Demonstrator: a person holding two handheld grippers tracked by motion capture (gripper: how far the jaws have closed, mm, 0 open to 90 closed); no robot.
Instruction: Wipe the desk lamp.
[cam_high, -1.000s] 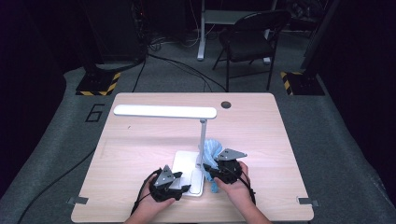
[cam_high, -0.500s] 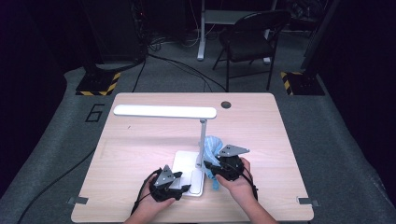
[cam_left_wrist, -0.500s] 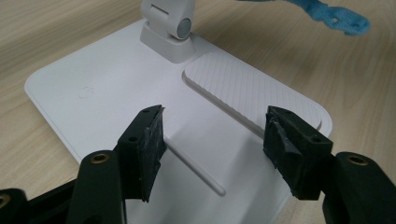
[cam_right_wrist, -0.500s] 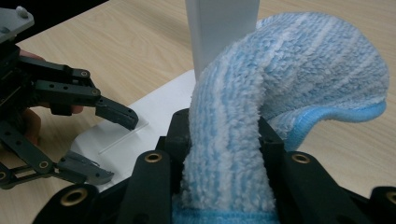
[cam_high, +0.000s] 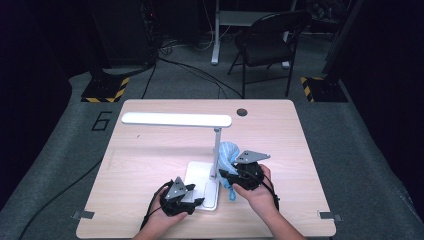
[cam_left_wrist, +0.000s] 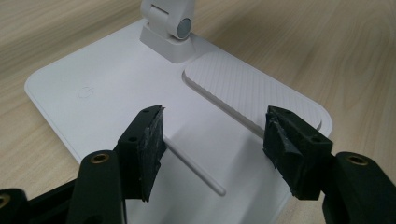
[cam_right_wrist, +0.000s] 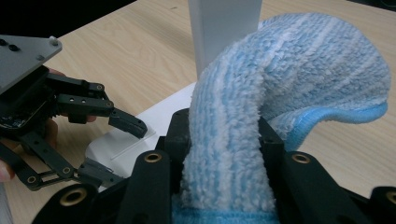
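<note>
High view: we looked forward and down from above the table's (cam_high: 150, 150) near edge | left gripper view: we sat close over the lamp base (cam_left_wrist: 116, 88), by that edge | right gripper view: we faced the lamp post (cam_right_wrist: 224, 28) closely | shared: lamp base, tabletop.

The cloth (cam_right_wrist: 261, 107) is light blue terry with paler, near-white stripes running along it and a plain, deeper blue hem, while the lamp (cam_high: 176, 119) is white all over: head, post and base (cam_left_wrist: 116, 93), the base bearing a faint round mark and a pad (cam_left_wrist: 247, 93) ribbed with fine diagonal lines. The table (cam_high: 150, 150) is pale wood with a soft grain and one dark round hole near its far edge. Both the left gripper (cam_left_wrist: 212, 135) and the right gripper (cam_right_wrist: 224, 140) are black, with brass-coloured rivets on the jaws and grey plates on top.
</note>
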